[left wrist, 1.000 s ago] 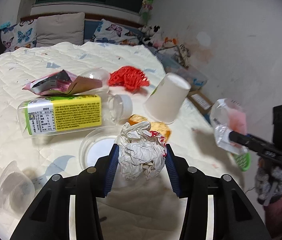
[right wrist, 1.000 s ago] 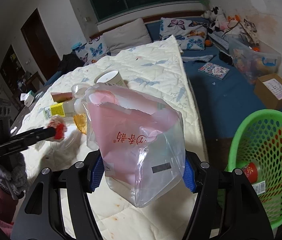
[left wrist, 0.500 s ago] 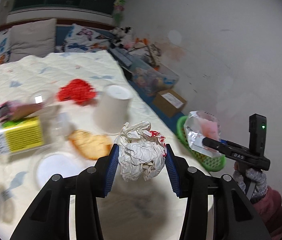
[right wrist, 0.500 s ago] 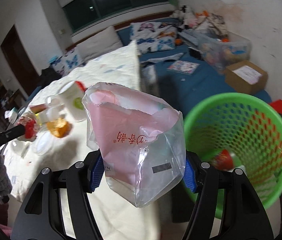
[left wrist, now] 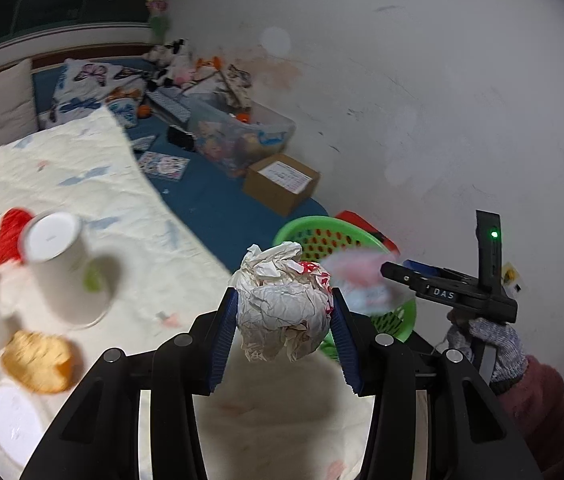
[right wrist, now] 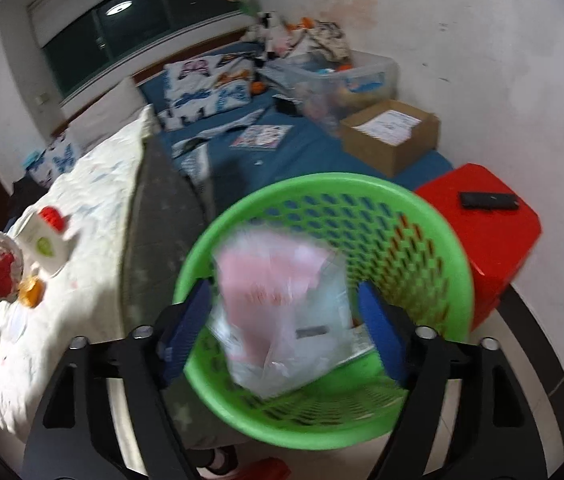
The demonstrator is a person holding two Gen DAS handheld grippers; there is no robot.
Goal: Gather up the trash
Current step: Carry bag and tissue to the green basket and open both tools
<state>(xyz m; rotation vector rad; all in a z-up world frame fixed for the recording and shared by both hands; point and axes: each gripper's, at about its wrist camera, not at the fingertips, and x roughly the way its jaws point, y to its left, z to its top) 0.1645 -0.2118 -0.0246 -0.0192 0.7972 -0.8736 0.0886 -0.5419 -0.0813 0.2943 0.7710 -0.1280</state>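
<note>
While both hands hover by the bedside, this is how it stands:

Right gripper [right wrist: 282, 332]: its jaws have just been opening and now stand apart over the green basket [right wrist: 433, 216]; the pink-and-clear plastic bag [right wrist: 282, 308] sits blurred between them, the pads seemingly off it, so it looks let go.

Left gripper [left wrist: 283, 328]: clamped on a crumpled paper ball [left wrist: 285, 312], above the edge of the white quilt [left wrist: 82, 168], short of the basket.

Risk: the light bag could catch the rim and slide to the floor; the paper ball, if released too soon, would land back on the quilt.

Left view only: a gloved hand [left wrist: 485, 340] holding the right gripper, a paper cup [left wrist: 66, 268], an orange scrap [left wrist: 38, 356].

Right view only: inside the basket, and a red stool [right wrist: 493, 224] just beside it.
</note>
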